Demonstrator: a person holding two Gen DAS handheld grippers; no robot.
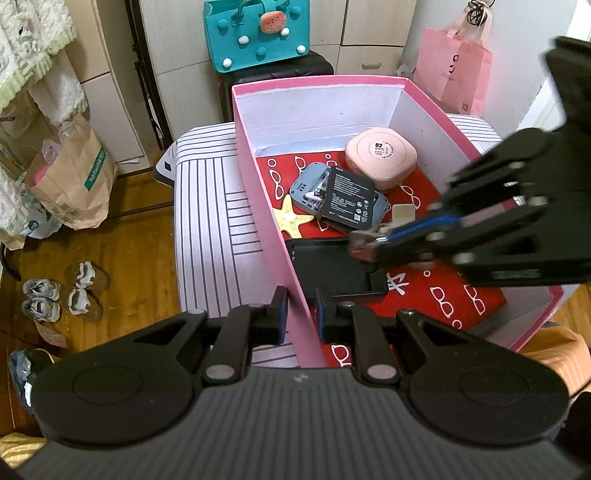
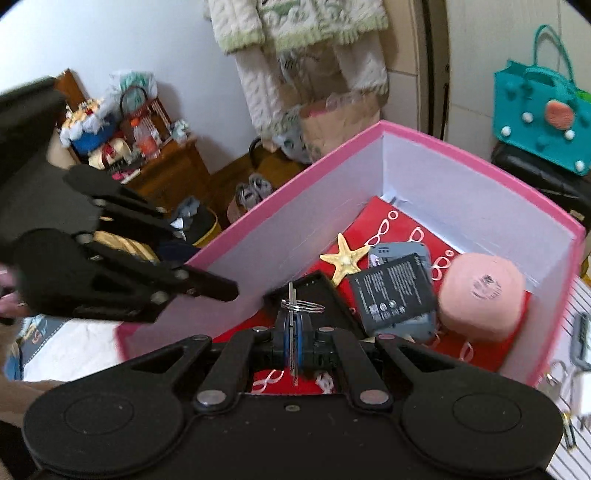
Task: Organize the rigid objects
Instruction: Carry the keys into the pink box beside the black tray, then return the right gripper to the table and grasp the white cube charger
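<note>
A pink box [image 1: 258,206] with a red patterned floor holds a pink round case [image 1: 380,158], a black battery [image 1: 349,195] on a grey device [image 1: 306,184], a yellow starfish [image 1: 291,218] and a black flat case [image 1: 332,266]. My left gripper [image 1: 301,314] is shut on the box's near left wall. My right gripper [image 2: 293,328] is shut on a key with a metal ring [image 2: 301,306] and holds it over the box; it also shows in the left wrist view [image 1: 364,245]. The box [image 2: 295,206] and pink case [image 2: 480,291] show there too.
The box sits on a striped white surface [image 1: 210,221]. A padlock and small items [image 2: 565,384] lie right of the box. A teal bag [image 1: 258,33], a pink bag [image 1: 454,70], a paper bag [image 1: 74,184] and shoes [image 1: 62,291] stand around on the wooden floor.
</note>
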